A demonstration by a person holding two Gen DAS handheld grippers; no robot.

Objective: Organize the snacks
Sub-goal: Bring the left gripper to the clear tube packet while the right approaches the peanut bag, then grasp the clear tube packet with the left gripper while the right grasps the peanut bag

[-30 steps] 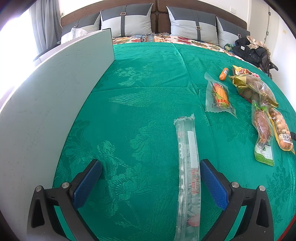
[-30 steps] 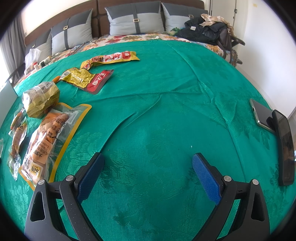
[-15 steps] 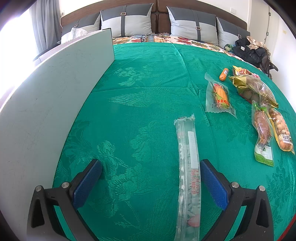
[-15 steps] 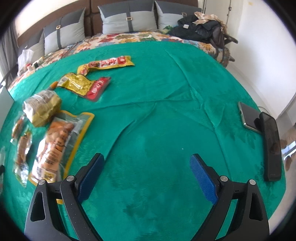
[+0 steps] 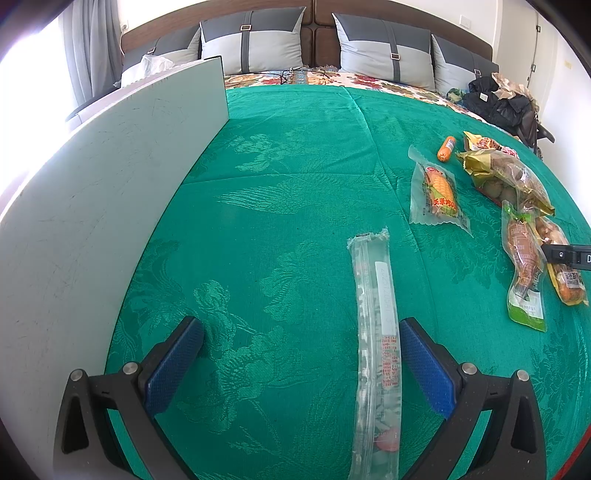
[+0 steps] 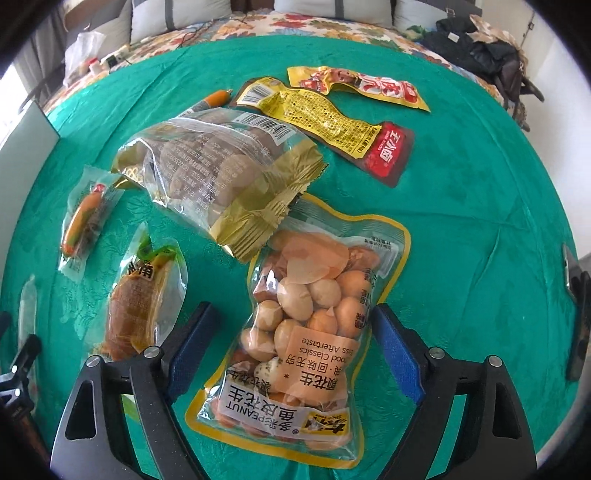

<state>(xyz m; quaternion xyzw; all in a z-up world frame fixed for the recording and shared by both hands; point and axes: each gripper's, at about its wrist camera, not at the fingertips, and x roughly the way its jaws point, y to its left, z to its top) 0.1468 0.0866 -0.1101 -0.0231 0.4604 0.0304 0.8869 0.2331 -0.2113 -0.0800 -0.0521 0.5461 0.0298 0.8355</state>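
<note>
On the green bedspread (image 5: pixel 295 206), the left gripper (image 5: pixel 301 363) hangs wide open, gripping nothing; a long clear packet (image 5: pixel 375 332) with red print lies just inside its right finger. Toward the bedspread's right edge lies a corn packet (image 5: pixel 437 194). The right gripper (image 6: pixel 291 350) is closing astride a peanut bag (image 6: pixel 306 325), pads apparently not yet pressing; its label reads "PEANUT" and "Good Classics Aftertaste". Beyond lies a gold-ended bag (image 6: pixel 229 173).

Green bedspread (image 5: pixel 295 177), grey pillows (image 5: pixel 255 48), brown headboard (image 5: pixel 317 14), bright window left.
</note>
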